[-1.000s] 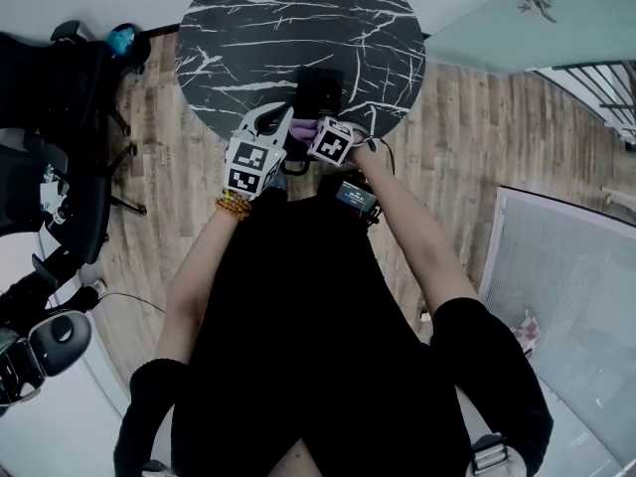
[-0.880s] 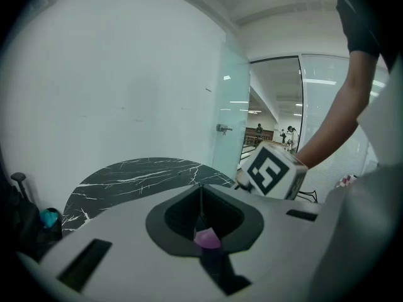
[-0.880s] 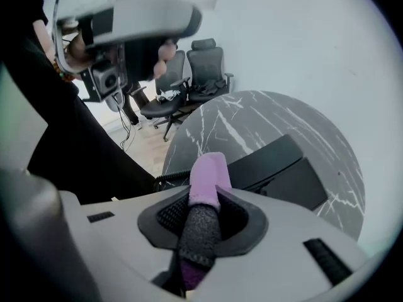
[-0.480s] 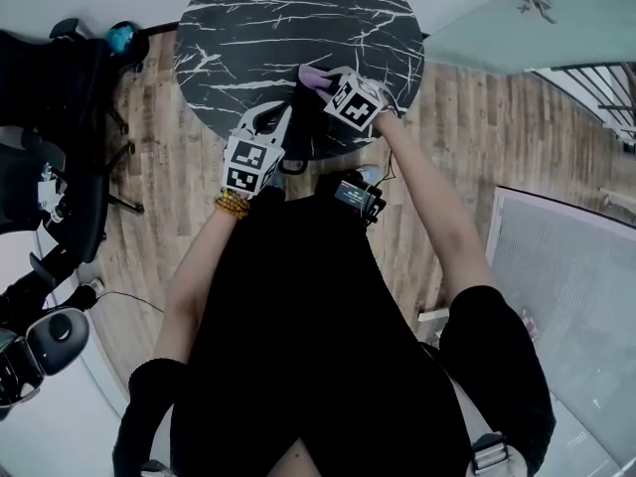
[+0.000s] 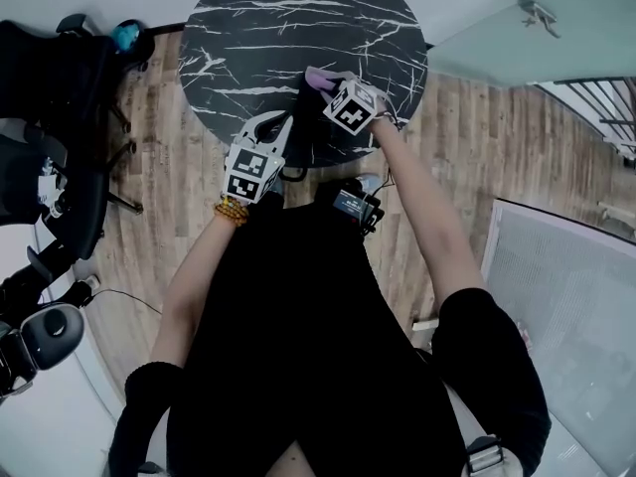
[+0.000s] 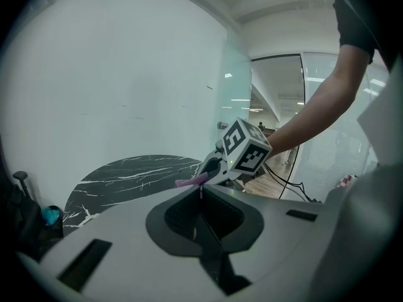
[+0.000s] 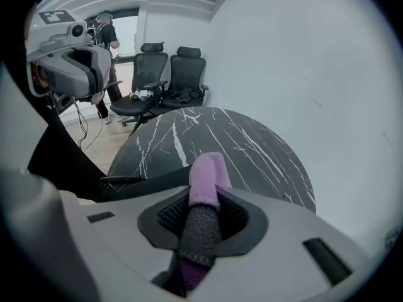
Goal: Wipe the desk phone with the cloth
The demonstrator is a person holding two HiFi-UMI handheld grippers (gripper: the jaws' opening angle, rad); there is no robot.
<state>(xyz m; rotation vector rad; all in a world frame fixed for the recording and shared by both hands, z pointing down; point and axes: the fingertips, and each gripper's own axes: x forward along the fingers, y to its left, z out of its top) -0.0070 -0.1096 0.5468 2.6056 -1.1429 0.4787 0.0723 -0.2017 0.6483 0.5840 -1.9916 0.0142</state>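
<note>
The right claw (image 5: pixel 333 85), clamped on the purple cloth (image 7: pixel 208 178), has been carried from the near edge of the counter (image 5: pixel 258 28) out over the far end of the desk phone (image 5: pixel 304 117), which is set at that near edge. A wiping stroke is judged under way. The left claw (image 5: pixel 273 125) is held together, empty, beside the phone.

The cloth (image 7: pixel 208 172) is lilac and fleecy, folded into a narrow roll. It is pinched between the closed jaws of the right claw (image 7: pixel 203 214), its rounded end poking out past them. It hangs over the desk phone (image 5: pixel 310 123), a black set lying flat near the near edge of the round black marbled counter (image 5: pixel 298 18). The phone's coiled cord (image 7: pixel 119 180) trails at its side.
</note>
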